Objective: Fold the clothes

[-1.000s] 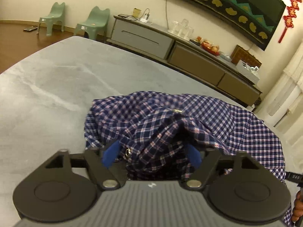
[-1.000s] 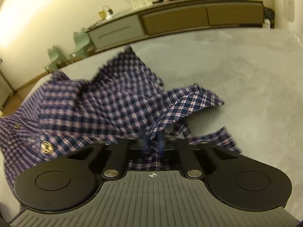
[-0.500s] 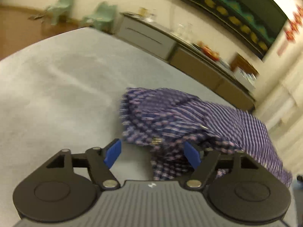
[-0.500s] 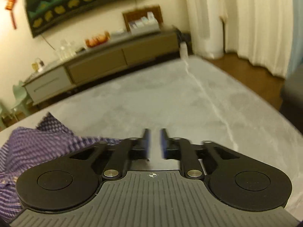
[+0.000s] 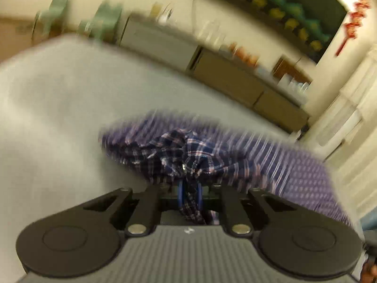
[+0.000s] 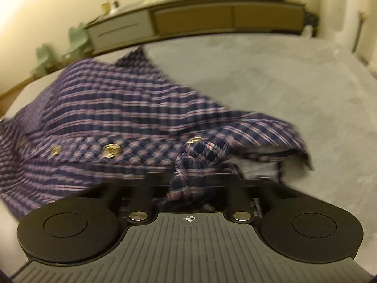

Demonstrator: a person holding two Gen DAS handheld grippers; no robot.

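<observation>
A navy plaid shirt (image 5: 188, 151) with metal snap buttons lies bunched on a grey surface (image 5: 59, 108); it also shows in the right wrist view (image 6: 113, 118), spread to the left. My left gripper (image 5: 189, 192) is shut on a fold of the shirt, its blue pads pinching the cloth. My right gripper (image 6: 188, 179) has a twisted bunch of the same shirt between its fingers, which the cloth hides. Both views are motion-blurred.
The grey surface (image 6: 271, 75) extends wide to the right of the shirt. A long low cabinet (image 6: 212, 16) with glasses and fruit stands along the far wall. Two green stools (image 5: 77, 18) stand at the far left. Curtains (image 5: 348, 113) hang at the right.
My left gripper was open around the shirt and has closed on a fold. My right gripper swung away toward the curtains, then came back and now has shirt cloth in it.
</observation>
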